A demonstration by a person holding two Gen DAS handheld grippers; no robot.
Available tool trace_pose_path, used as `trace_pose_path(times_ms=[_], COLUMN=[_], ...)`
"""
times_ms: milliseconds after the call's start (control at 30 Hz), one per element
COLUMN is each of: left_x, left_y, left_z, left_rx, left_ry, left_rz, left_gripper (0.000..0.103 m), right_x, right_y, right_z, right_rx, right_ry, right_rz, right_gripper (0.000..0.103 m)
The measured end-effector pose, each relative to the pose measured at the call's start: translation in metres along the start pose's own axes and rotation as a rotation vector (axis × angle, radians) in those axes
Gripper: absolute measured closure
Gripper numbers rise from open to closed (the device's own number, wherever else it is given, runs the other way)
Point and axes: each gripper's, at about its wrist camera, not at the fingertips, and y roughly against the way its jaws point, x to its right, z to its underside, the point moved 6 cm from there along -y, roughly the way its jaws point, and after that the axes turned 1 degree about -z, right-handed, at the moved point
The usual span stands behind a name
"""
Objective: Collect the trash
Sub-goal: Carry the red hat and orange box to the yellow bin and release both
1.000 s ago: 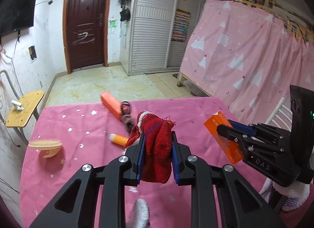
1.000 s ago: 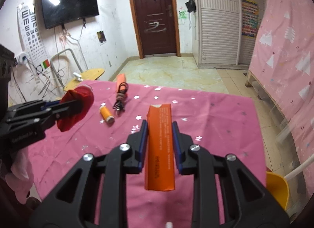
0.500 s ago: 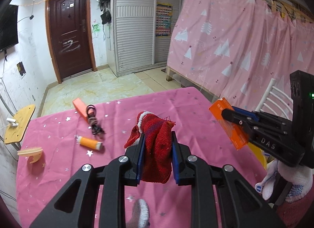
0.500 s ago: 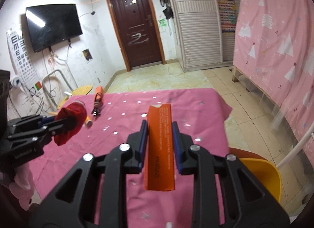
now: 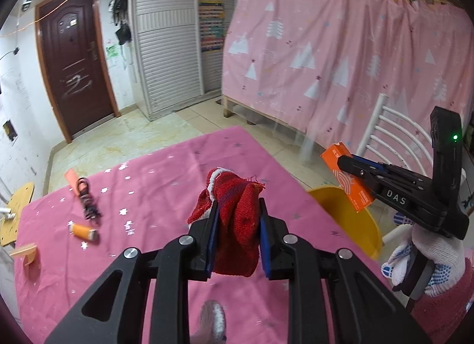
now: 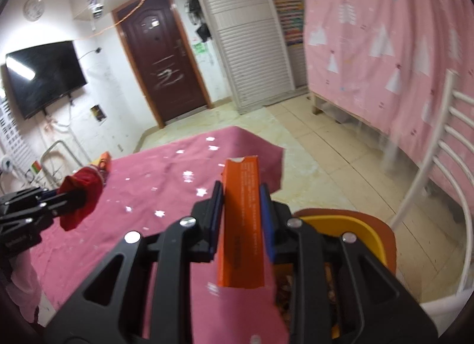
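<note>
Both grippers are loaded, so the picking part looks done for two pieces of trash, and what remains for them is the drop. The left gripper (image 5: 238, 235) is closed on a red knitted cloth (image 5: 234, 225), which hangs between its blue pads above the pink tablecloth (image 5: 166, 172), beside the yellow bin (image 5: 352, 219) but not over it. The right gripper (image 6: 241, 219) is clamped on an orange box (image 6: 241, 225); in the left wrist view this box (image 5: 345, 178) is above the near rim of the bin, and in the right wrist view the bin (image 6: 352, 225) lies just under and to the right of the box, with some brownish content inside that I cannot identify. On the cloth far from the bin there are an orange tube (image 5: 84, 230), a dark bundled cable (image 5: 87, 204) with a flat orange piece (image 5: 72, 176) and a small wooden piece (image 5: 28, 253); if these count as trash, I judge the task is about half finished. Compared with one second ago, both grippers have travelled from the middle of the table toward the bin: then the bin was hardly visible, now it sits directly below the right gripper, while the grips on cloth and box look unchanged.
</note>
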Motion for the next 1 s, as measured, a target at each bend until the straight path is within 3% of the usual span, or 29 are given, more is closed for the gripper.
trace_pose_path(times_ms=[433,467,533,567,600,700,1000], left_x=[0.071,0.078,0.089,0.096,0.101,0.12,0.154], left_y=[-0.02,-0.022,-0.025,-0.028,-0.03,-0.044,-0.082], left_z=[-0.009,-0.011,-0.015,-0.017,-0.017,-0.017,-0.016], left_rx=[-0.043,-0.043,-0.045,-0.05,-0.054,-0.089,-0.176], left_ry=[-0.085,-0.094,-0.107,-0.111,-0.114,-0.113,-0.11], left_rz=[0.069,0.077,0.094,0.109,0.119,0.169,0.23], left_gripper=[0.088,0.088,0.088,0.088,0.088,0.088,0.088], right_x=[0.074,0.077,0.084,0.086,0.087,0.092,0.112], right_y=[0.0,0.0,0.005,0.006,0.007,0.014,0.04], right_z=[0.019,0.02,0.022,0.023,0.023,0.02,0.012], right_rx=[-0.003,-0.002,0.002,0.005,0.011,0.035,0.132], right_ry=[-0.125,-0.133,-0.151,-0.157,-0.161,-0.176,-0.272], right_rz=[0.09,0.09,0.091,0.091,0.088,0.092,0.079], right_gripper=[0.079,0.077,0.064,0.052,0.049,0.049,0.046])
